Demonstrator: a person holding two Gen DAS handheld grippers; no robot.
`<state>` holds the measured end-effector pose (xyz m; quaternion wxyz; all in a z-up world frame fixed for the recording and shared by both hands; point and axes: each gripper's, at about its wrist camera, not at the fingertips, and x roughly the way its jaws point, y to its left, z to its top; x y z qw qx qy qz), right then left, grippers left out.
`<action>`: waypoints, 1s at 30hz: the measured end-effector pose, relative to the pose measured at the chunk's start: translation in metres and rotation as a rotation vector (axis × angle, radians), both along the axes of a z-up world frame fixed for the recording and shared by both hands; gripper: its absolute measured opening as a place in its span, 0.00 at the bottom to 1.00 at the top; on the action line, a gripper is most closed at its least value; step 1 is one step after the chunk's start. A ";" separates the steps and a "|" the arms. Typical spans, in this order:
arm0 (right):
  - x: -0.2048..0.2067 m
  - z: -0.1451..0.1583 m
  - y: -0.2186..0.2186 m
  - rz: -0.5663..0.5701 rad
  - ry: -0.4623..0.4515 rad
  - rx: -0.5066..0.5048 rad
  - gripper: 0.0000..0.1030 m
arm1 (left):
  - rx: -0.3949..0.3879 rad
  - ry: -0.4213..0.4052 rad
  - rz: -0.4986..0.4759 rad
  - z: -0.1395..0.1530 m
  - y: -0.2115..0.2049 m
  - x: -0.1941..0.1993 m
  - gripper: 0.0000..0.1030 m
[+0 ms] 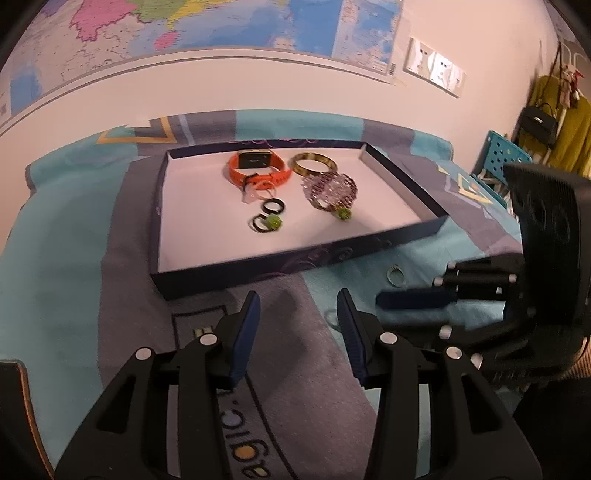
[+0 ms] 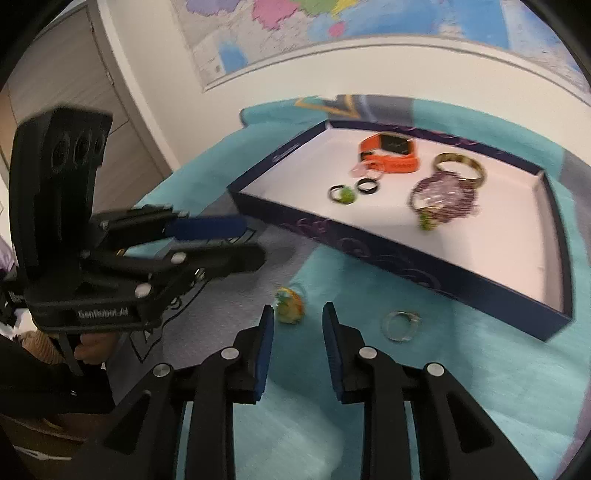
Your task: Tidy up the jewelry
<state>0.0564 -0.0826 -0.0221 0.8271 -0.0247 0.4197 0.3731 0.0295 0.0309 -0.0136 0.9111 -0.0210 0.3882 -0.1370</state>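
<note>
"GenRobot.AI" on the left gripper (image 2: 242,240); partial "agilc" on the cloth (image 1: 240,443)

Wall map (image 1: 207,26) above; teal cloth (image 2: 443,387) underneath; black handbag (image 1: 540,123) on yellow garment (image 1: 569,125)

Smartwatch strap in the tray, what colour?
Orange smartwatch strap, with a dark screen; clearest in the right wrist view.

Pale wall (image 1: 258,85) with a map (image 1: 221,26); sockets (image 1: 436,68); teal cloth (image 2: 461,387) on the table.
</note>
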 end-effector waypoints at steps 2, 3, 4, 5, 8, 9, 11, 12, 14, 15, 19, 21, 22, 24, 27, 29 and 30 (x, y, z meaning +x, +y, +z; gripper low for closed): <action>-0.002 0.003 -0.011 -0.036 -0.012 -0.001 0.24 | 0.008 0.003 -0.016 -0.002 -0.004 -0.002 0.43; -0.003 0.004 -0.018 -0.064 -0.025 -0.011 0.24 | 0.015 0.005 -0.025 -0.003 -0.007 -0.003 0.43; -0.003 0.004 -0.023 -0.083 -0.029 -0.017 0.24 | 0.016 0.008 -0.036 -0.004 -0.009 -0.004 0.43; -0.002 0.004 -0.029 -0.102 -0.030 -0.019 0.25 | 0.016 0.013 -0.051 -0.006 -0.012 -0.005 0.43; 0.002 0.001 -0.041 -0.157 -0.032 -0.038 0.30 | 0.024 0.023 -0.081 -0.009 -0.019 -0.008 0.43; 0.005 0.000 -0.043 -0.168 -0.030 -0.041 0.31 | 0.028 0.024 -0.088 -0.010 -0.021 -0.008 0.43; 0.009 -0.003 -0.047 -0.189 -0.029 -0.051 0.35 | 0.032 0.027 -0.109 -0.010 -0.027 -0.009 0.43; 0.009 -0.005 -0.048 -0.196 -0.035 -0.065 0.36 | 0.036 0.027 -0.113 -0.011 -0.029 -0.009 0.43; 0.010 -0.007 -0.045 -0.194 -0.036 -0.085 0.38 | 0.041 0.043 -0.121 -0.014 -0.034 -0.007 0.41; 0.009 -0.008 -0.045 -0.193 -0.039 -0.093 0.38 | 0.041 0.051 -0.124 -0.015 -0.036 -0.005 0.39; 0.009 -0.008 -0.038 -0.193 -0.057 -0.128 0.38 | 0.055 0.072 -0.128 -0.021 -0.043 -0.002 0.37; 0.009 -0.008 -0.034 -0.185 -0.066 -0.144 0.39 | 0.057 0.071 -0.130 -0.020 -0.045 -0.002 0.36; 0.009 -0.008 -0.032 -0.181 -0.070 -0.152 0.39 | 0.058 0.074 -0.130 -0.020 -0.045 -0.002 0.33; 0.008 -0.008 -0.029 -0.174 -0.077 -0.161 0.39 | 0.064 0.077 -0.121 -0.021 -0.045 -0.001 0.30; 0.008 -0.008 -0.025 -0.165 -0.084 -0.175 0.37 | 0.060 0.079 -0.116 -0.021 -0.043 0.000 0.25; 0.008 -0.008 -0.023 -0.161 -0.087 -0.181 0.35 | 0.060 0.079 -0.112 -0.021 -0.042 0.000 0.22; 0.008 -0.008 -0.023 -0.161 -0.087 -0.182 0.34 | 0.060 0.079 -0.112 -0.022 -0.042 0.000 0.21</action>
